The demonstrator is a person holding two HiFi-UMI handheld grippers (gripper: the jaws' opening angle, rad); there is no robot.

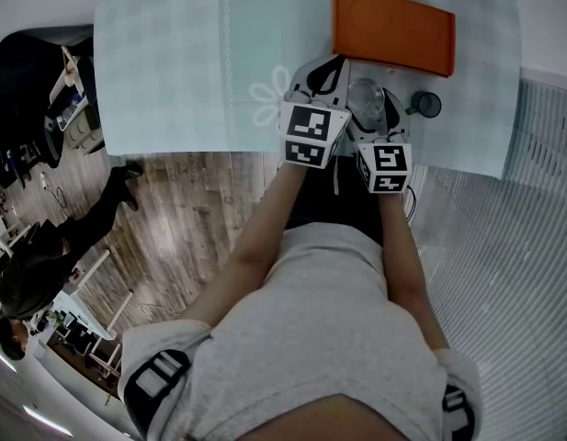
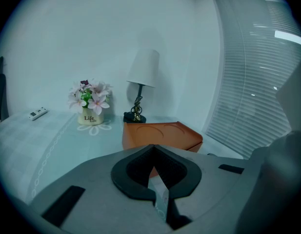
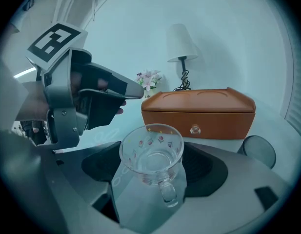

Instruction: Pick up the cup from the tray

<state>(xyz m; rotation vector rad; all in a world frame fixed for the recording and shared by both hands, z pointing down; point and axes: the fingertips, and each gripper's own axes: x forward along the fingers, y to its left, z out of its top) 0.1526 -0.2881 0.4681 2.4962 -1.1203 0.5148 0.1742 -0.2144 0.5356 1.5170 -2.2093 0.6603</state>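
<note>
A clear glass cup (image 3: 151,155) printed with small flowers sits between the jaws of my right gripper (image 3: 152,165), which is shut on it. Its handle points back toward the camera. In the head view the cup (image 1: 366,100) is just in front of the orange tray (image 1: 393,30), over the pale blue tablecloth. I cannot tell whether it touches the cloth. The tray (image 3: 199,112) stands behind the cup and has a small knob on its front. My left gripper (image 2: 155,174) is shut on nothing. It hovers close by, left of the cup (image 1: 312,85).
A dark round object (image 1: 427,105) lies right of the cup. A white lamp (image 2: 140,82), a flower pot (image 2: 90,104) and a remote (image 2: 38,113) stand at the back of the table (image 1: 173,81). Window blinds (image 2: 257,82) are on the right. A person (image 1: 44,246) stands on the wooden floor at left.
</note>
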